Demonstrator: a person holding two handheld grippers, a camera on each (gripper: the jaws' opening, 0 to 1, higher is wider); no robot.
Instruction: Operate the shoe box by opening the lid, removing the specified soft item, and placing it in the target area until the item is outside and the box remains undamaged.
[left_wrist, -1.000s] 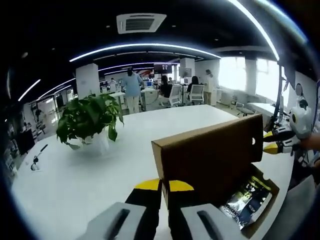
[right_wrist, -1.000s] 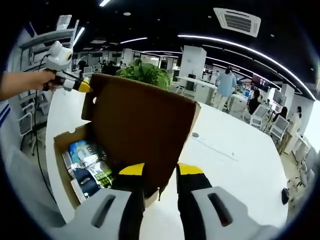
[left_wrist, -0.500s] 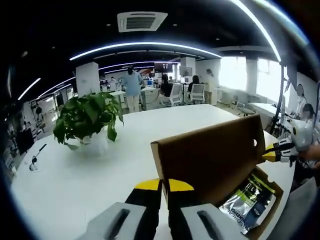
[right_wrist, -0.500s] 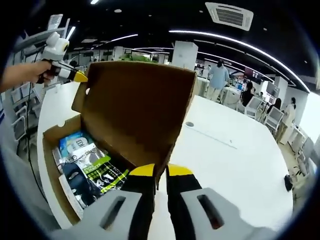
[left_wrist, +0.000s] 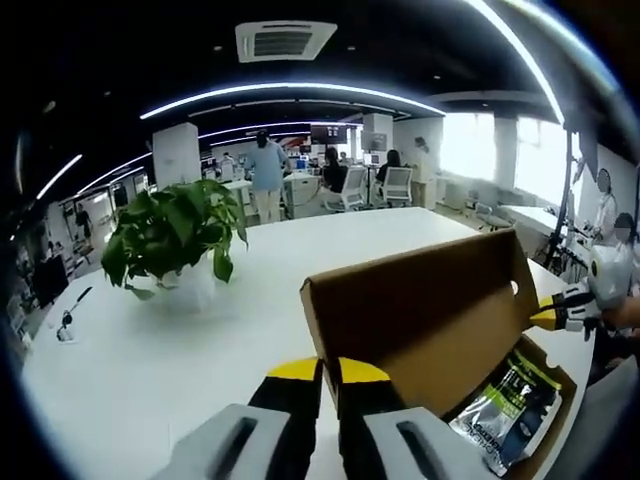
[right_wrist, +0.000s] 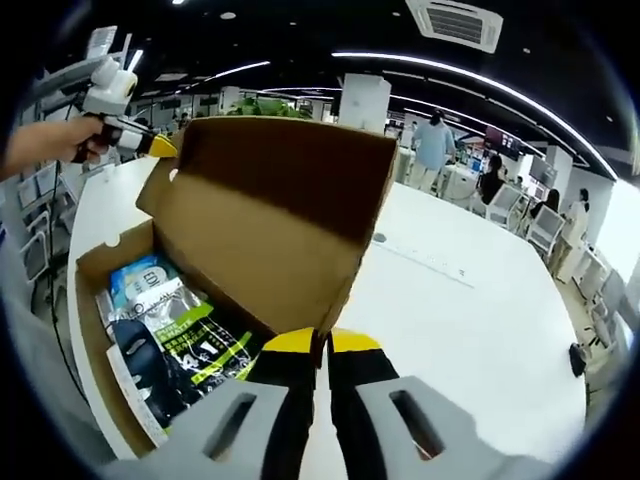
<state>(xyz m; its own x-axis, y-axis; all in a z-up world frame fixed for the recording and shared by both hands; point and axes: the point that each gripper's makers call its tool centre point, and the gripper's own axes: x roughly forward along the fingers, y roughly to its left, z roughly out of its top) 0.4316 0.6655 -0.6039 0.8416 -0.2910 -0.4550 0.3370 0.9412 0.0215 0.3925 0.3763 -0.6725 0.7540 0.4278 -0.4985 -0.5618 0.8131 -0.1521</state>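
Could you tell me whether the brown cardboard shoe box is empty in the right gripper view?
No, the brown cardboard shoe box holds several plastic-wrapped packets beneath its raised lid.

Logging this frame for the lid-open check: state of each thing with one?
Brown cardboard shoe box: open.
Brown cardboard lid: raised, held at both ends.
Shiny green-and-black soft packets: inside the box.
Left tool: shut on the lid's edge.
Right tool: shut on the lid's edge.
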